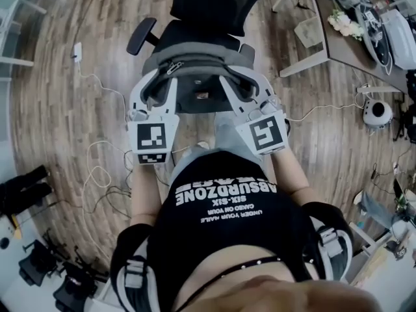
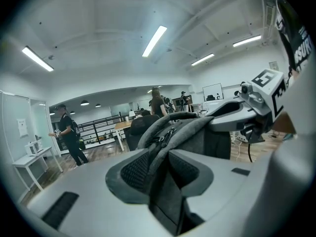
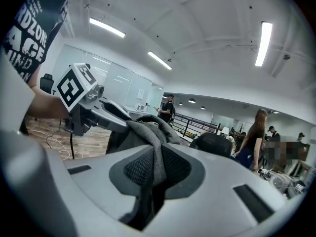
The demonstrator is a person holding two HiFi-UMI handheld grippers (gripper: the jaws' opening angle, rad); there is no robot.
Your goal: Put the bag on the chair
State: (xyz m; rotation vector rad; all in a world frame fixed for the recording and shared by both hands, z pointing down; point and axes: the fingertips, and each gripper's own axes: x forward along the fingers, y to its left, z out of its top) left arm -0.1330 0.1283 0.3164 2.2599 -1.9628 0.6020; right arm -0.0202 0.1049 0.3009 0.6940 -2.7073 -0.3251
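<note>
A grey bag (image 1: 195, 62) with a zipper on top hangs between my two grippers, right over the seat of a black office chair (image 1: 207, 8). In the head view the left gripper (image 1: 159, 78) holds the bag's left side and the right gripper (image 1: 244, 78) its right side. The left gripper view shows the left gripper (image 2: 160, 168) with a fold of the bag's grey fabric (image 2: 197, 132) pinched between its pads. In the right gripper view the right gripper (image 3: 157, 169) is shut on another fold of the bag (image 3: 143, 132). Whether the bag's underside touches the seat is hidden.
A desk (image 1: 348, 41) with flowers and equipment stands at the upper right, with a white round device (image 1: 377, 112) on the floor below it. Cables (image 1: 97, 171) trail over the wooden floor at the left. Black gear (image 1: 26, 187) lies at the lower left. People (image 3: 253, 137) stand far off.
</note>
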